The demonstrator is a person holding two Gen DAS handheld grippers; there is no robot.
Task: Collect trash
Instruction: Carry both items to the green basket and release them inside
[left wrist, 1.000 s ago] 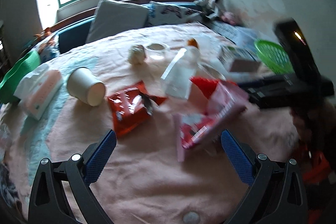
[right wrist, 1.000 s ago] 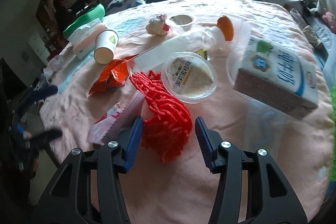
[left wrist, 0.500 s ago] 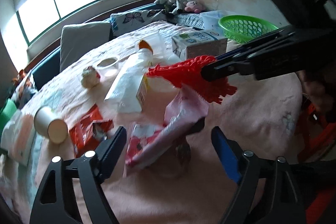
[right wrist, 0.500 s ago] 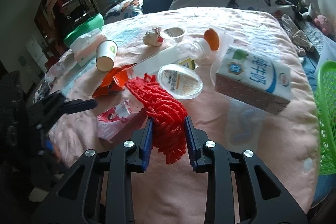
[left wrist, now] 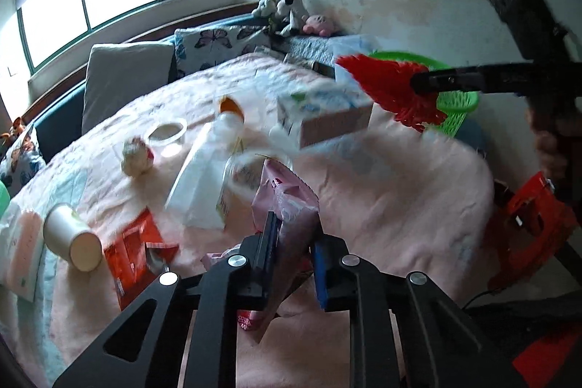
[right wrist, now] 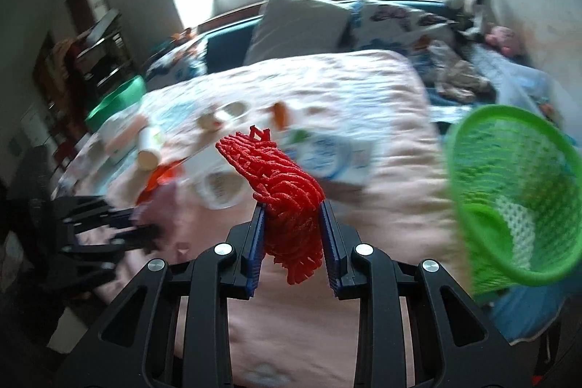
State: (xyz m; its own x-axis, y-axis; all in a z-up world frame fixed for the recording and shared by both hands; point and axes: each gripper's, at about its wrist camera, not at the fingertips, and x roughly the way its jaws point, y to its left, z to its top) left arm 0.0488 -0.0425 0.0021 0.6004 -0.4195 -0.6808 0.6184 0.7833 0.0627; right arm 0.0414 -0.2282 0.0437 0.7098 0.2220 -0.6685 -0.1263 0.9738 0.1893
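My left gripper [left wrist: 293,239] is shut on a pink snack wrapper [left wrist: 287,206] and holds it just above the pink bedspread [left wrist: 382,191]. My right gripper [right wrist: 293,217] is shut on a red mesh net [right wrist: 283,184], lifted off the bed; the net also shows in the left wrist view [left wrist: 389,90] in front of the green basket [left wrist: 454,100]. In the right wrist view the green basket [right wrist: 516,191] stands at the right, beside the bed, with a white mesh piece inside.
On the bed lie a milk carton [left wrist: 323,115], a plastic bottle with orange cap [left wrist: 203,166], a paper cup [left wrist: 71,239], an orange-red wrapper [left wrist: 134,250], a round lid [right wrist: 218,188] and a crumpled ball [left wrist: 136,157]. Pillows line the far side.
My left gripper has shut on the pink wrapper and raised it. My right gripper has shut on the red net, lifted it and swung right toward the green basket.
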